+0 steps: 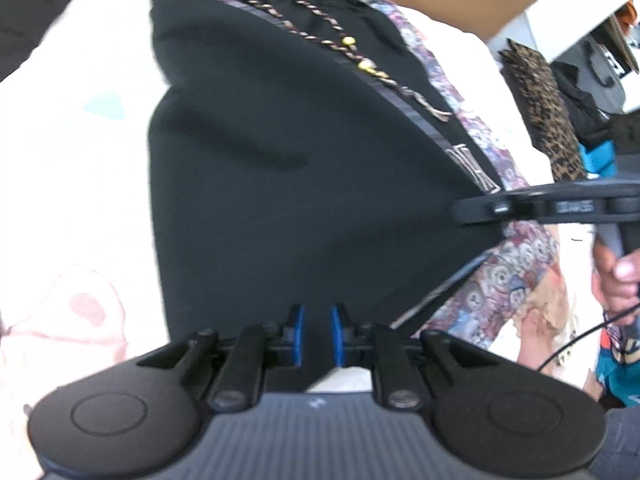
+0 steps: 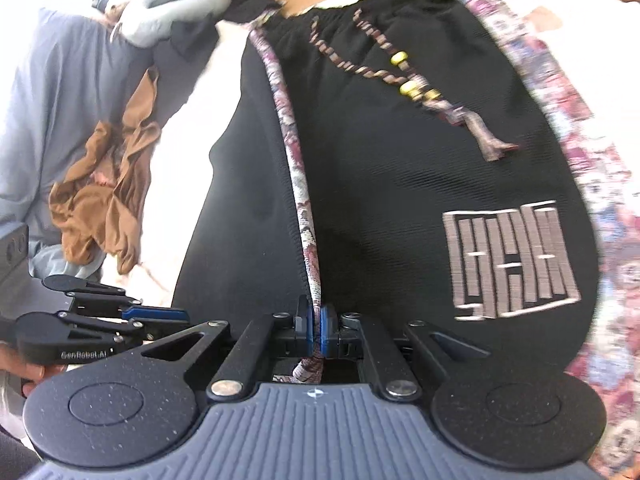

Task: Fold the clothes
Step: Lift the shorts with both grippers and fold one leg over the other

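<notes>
Shorts (image 2: 400, 184) in black, edged with patterned trim (image 2: 308, 224), are lying spread on the pale bedding (image 1: 80, 128) straight ahead of both your tongs, waistband at the far end and the beaded drawcord (image 2: 384, 72) trailing across the front. Your right gripper (image 2: 316, 330) is pinching the patterned trim between its blue pads (image 2: 329, 332), the jaws drawn nearly together on the strip, with the embroidered logo (image 2: 512, 260) sitting just to its right. Your left gripper (image 1: 318, 334) is hovering low at the near edge of the black cloth, its blue pads (image 1: 298, 332) standing a little apart; whether any fabric is caught between them cannot be told. In the left wrist view your right tool is reaching in from the right, touching the trimmed side of the shorts, your hand (image 1: 616, 276) wrapped around its handle. A crumpled brown garment (image 2: 104, 196) is lying on a grey-blue one (image 2: 60, 92), well off to the left of your right tongs
</notes>
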Motion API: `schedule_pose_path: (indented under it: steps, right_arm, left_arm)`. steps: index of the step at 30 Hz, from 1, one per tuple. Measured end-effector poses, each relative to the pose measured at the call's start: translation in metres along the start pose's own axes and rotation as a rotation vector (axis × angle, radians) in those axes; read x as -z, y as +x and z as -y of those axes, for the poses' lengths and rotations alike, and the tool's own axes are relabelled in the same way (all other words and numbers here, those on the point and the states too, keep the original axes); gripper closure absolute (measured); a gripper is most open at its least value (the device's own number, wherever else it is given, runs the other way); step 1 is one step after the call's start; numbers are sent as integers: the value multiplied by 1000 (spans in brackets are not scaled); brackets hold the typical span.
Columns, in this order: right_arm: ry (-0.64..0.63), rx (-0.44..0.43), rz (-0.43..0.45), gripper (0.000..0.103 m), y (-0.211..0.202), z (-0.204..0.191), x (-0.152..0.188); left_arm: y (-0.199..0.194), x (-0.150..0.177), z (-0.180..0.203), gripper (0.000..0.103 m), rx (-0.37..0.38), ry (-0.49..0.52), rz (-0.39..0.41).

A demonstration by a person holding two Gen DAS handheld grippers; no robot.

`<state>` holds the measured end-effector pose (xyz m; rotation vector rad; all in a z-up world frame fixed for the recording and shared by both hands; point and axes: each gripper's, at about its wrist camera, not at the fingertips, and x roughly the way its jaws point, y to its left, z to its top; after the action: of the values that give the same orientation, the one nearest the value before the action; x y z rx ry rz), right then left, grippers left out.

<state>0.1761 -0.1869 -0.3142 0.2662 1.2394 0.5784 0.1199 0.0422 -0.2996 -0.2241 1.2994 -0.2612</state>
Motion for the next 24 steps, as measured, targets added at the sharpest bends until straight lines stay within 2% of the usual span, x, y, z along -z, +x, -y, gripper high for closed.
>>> schedule_pose_path:
  steps: [7,14,19,24]
  right_arm:
    - [46,65,57,102,-37,30,7]
    - [83,121,89,103,-63,56,14]
    - [111,161,110,103,-81,71,18]
    - [136,208,129,103,-97,85,21]
  left_arm:
    - [1,1,-4,88,-37,-28,-2]
    - [9,0,-1,87,-42,-39,-14]
    - [16,1,2,77,-37,-52,-33]
    - [24,4,2,76,-3,-66,-64]
